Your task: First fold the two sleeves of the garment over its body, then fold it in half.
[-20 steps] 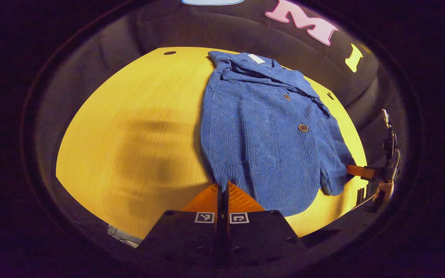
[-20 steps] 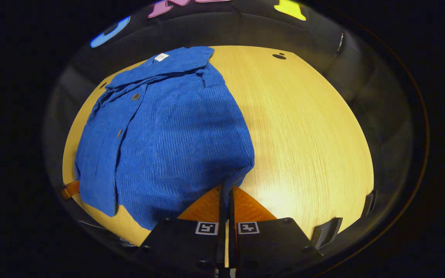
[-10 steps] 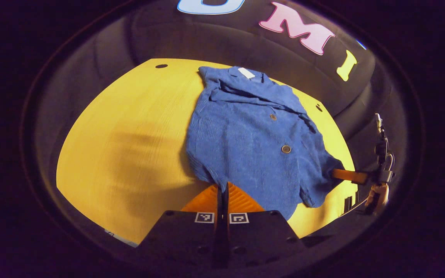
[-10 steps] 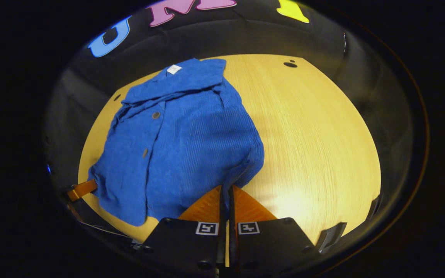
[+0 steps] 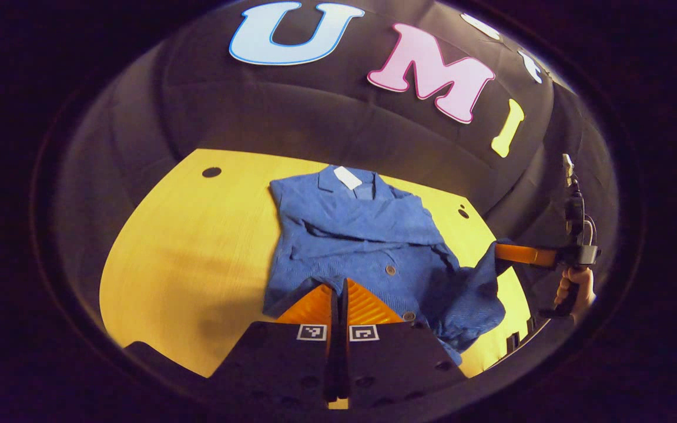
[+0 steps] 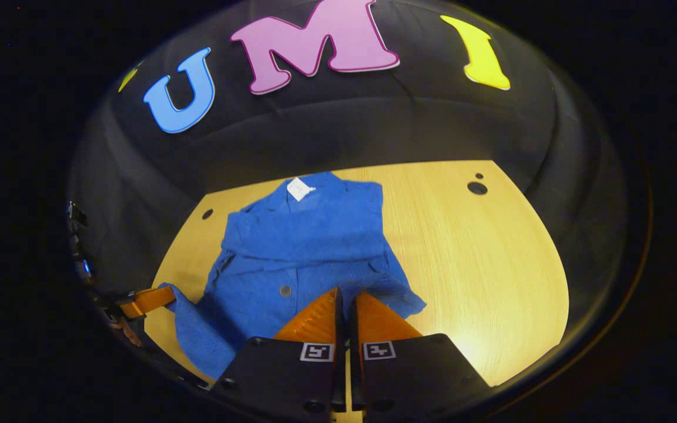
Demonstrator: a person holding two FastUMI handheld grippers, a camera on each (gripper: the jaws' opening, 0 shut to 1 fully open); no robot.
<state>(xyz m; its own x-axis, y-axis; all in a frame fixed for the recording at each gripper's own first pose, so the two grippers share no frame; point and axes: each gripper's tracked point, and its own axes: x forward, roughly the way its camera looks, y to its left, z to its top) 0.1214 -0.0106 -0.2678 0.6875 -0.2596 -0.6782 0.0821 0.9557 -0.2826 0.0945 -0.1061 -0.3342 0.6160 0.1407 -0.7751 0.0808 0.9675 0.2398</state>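
Observation:
A blue corduroy shirt [image 5: 362, 235] lies on the yellow wooden table [image 5: 197, 247], its collar with a white label [image 5: 347, 177] at the far side. My left gripper [image 5: 338, 289] is shut on the near hem's left corner and holds it raised above the table. In the right gripper view the shirt [image 6: 303, 247] spreads ahead, and my right gripper [image 6: 345, 295] is shut on the hem's other corner. The lifted hem sags between the two grippers. The right gripper [image 5: 518, 254] and the hand [image 5: 573, 288] holding it show at the right of the left gripper view. The left gripper [image 6: 150, 298] shows at the left of the right gripper view.
Bare tabletop [image 6: 479, 258] stretches to the right of the shirt, and more lies to its left in the left gripper view. Small dark holes [image 5: 211, 172] [image 6: 477, 188] mark the table's far corners. The black booth wall stands close behind the table's far edge.
Both grippers have risen and moved forward with the hem pinched, peeling the shirt's lower half off the table toward the collar. The flat part of the shirt looks shorter now.

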